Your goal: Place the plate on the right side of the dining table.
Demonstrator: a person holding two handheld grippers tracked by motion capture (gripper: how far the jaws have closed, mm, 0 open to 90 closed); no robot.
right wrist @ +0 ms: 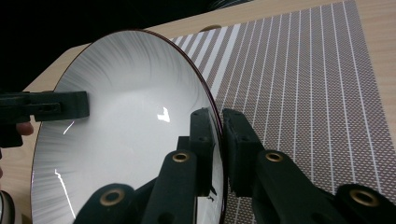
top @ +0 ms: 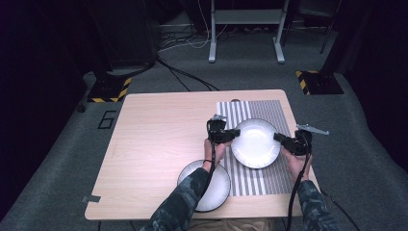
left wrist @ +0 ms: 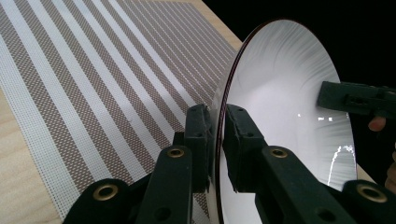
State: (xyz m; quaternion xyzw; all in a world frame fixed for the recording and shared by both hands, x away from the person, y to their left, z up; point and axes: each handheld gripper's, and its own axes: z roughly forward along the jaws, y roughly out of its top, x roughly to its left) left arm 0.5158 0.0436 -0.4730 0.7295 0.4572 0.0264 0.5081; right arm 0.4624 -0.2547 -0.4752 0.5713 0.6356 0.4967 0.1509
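Left gripper [top: 234,133] clamps the rim of the white plate [top: 256,143], its two black jaws pressed on either side of the plate's thin dark edge, as the left gripper view shows with the rim running up between the pads [left wrist: 198,140]. Opposite it, the right gripper [top: 278,137] grips the far edge of the same plate in the same way, one jaw on the glossy inner face and one on the underside. The plate thus sits between the two grippers, held at both sides over the striped placemat [top: 276,111], which spreads beneath and beyond them on the wooden table [top: 159,134]. From each gripper view the other gripper's jaw tip appears across the plate's white bowl, biting on the opposite rim. The plate tilts in both gripper views, though whether it is lifted clear of the placemat or touching it I cannot tell. Behind the left gripper, under the person's left forearm [top: 192,192], a second plate [top: 219,192] with a grey streaked rim lies flat on the table, just beside the placemat's near left corner and well apart from the right gripper.
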